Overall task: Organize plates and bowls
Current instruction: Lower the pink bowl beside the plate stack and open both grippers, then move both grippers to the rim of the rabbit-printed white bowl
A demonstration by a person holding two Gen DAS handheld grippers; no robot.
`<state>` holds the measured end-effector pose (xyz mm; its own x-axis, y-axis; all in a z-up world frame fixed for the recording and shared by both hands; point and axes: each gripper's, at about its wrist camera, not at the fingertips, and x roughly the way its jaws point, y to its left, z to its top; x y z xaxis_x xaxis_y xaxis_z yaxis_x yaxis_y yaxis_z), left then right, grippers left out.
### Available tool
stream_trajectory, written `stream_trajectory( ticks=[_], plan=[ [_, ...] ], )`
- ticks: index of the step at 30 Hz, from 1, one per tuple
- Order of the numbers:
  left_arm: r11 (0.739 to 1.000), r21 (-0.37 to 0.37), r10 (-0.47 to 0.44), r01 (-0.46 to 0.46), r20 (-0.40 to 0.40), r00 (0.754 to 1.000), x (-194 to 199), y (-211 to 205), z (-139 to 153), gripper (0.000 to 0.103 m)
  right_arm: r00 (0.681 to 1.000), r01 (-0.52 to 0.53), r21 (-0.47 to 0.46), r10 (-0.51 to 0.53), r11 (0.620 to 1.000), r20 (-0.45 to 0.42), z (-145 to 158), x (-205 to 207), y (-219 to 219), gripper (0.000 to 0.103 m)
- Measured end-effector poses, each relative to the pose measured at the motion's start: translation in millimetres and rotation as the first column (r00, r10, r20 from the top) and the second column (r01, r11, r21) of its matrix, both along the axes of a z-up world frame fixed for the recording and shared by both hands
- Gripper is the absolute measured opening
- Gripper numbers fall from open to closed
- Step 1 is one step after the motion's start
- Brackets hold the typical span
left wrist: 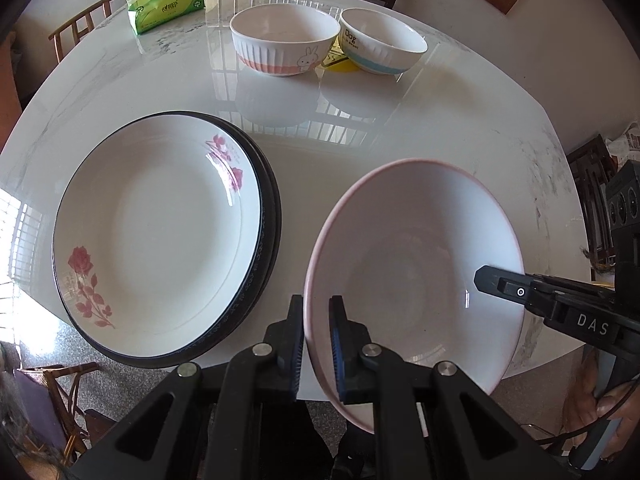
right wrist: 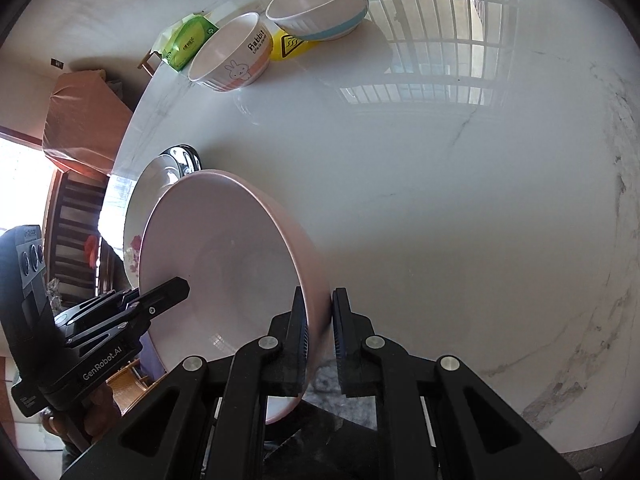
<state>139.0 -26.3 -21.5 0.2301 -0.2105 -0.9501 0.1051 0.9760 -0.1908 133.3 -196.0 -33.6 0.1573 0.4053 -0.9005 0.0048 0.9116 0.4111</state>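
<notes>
Currently, left wrist view: your left gripper is clamped on the near rim of the pink-rimmed plate, held tilted over the marble table. Just left lies the rose plate on a dark-rimmed stack. The rabbit bowl and dog bowl stand beyond, the tissue pack far left.

Right wrist view: your right gripper pinches the opposite rim of the pink-rimmed plate. A yellow item sits between the bowls.
</notes>
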Motion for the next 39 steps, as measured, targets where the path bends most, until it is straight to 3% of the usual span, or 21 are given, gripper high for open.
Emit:
stream_trajectory(
  ticks=[5, 7, 10, 11, 12, 13, 17, 20, 24, 28, 30, 33, 35, 37, 39],
  plan=[
    [1.000, 0.013, -0.015, 0.015, 0.045, 0.999, -2.4, 0.2, 3.7, 0.014, 1.000, 0.007, 0.021, -0.008, 1.000, 0.014, 0.7, 0.4, -1.7, 0.016],
    [0.999, 0.030, -0.023, 0.021, 0.071, 0.997, -4.2, 1.2, 8.3, 0.023, 1.000, 0.010, 0.030, -0.010, 0.999, 0.024, 1.3, 0.0, -3.0, 0.016],
    [0.997, 0.064, -0.040, 0.033, 0.115, 0.993, -9.1, 5.1, 19.6, 0.028, 0.998, 0.010, 0.037, -0.013, 0.999, 0.068, 8.9, -2.5, -6.5, 0.016],
    [0.997, 0.063, -0.047, 0.040, 0.120, 0.992, -11.3, 6.9, 23.4, 0.032, 0.996, 0.011, 0.037, -0.014, 0.999, 0.093, 13.8, -3.9, -8.4, 0.016],
    [0.997, 0.063, -0.051, 0.044, 0.119, 0.992, -12.8, 9.0, 26.8, 0.047, 0.993, 0.012, 0.037, -0.016, 0.999, 0.120, 19.6, -5.1, -10.6, 0.016],
    [0.997, 0.061, -0.055, 0.048, 0.122, 0.991, -13.8, 10.2, 31.1, 0.054, 0.989, 0.015, 0.034, -0.020, 0.999, 0.148, 25.2, -5.8, -12.5, 0.016],
    [0.995, 0.070, -0.085, 0.071, 0.231, 0.969, -20.6, 17.3, 60.0, 0.055, 0.971, 0.014, 0.006, -0.015, 1.000, 0.238, 44.8, -9.9, -21.8, 0.020],
    [0.996, 0.046, -0.081, 0.072, 0.246, 0.966, -21.8, 22.3, 78.5, 0.055, 0.965, 0.027, 0.020, -0.031, 0.999, 0.261, 53.2, -7.2, -30.2, 0.023],
    [0.996, 0.003, -0.083, 0.091, 0.430, 0.899, -33.6, 31.2, 103.3, 0.055, 0.962, 0.030, 0.055, -0.044, 0.998, 0.269, 62.5, -2.6, -38.9, 0.029],
    [0.999, 0.019, -0.052, 0.049, 0.470, 0.881, -25.0, 36.8, 113.1, 0.055, 0.961, 0.022, 0.061, -0.038, 0.998, 0.274, 69.6, 4.3, -38.6, 0.038],
    [0.998, 0.026, -0.058, 0.052, 0.452, 0.890, -12.1, 40.4, 112.3, 0.055, 0.963, 0.013, 0.052, -0.027, 0.999, 0.270, 72.7, 9.5, -36.4, 0.040],
    [0.996, 0.016, -0.091, 0.091, 0.320, 0.943, 18.8, 45.3, 101.0, 0.055, 0.966, 0.008, 0.069, -0.026, 0.998, 0.257, 77.8, 19.8, -30.9, 0.049],
    [0.999, 0.000, -0.046, 0.048, 0.302, 0.952, 36.9, 54.6, 97.6, 0.055, 0.968, 0.005, 0.083, -0.025, 0.997, 0.248, 82.3, 29.1, -25.1, 0.051],
    [0.999, 0.022, -0.036, 0.030, 0.297, 0.954, 55.3, 58.8, 94.8, 0.055, 0.970, -0.002, 0.081, -0.018, 0.997, 0.243, 87.4, 39.8, -16.9, 0.057],
    [0.999, 0.049, -0.021, 0.008, 0.288, 0.958, 73.7, 62.6, 90.6, 0.055, 0.969, -0.015, 0.081, -0.006, 0.997, 0.248, 92.6, 51.8, -6.4, 0.057]
  ],
)
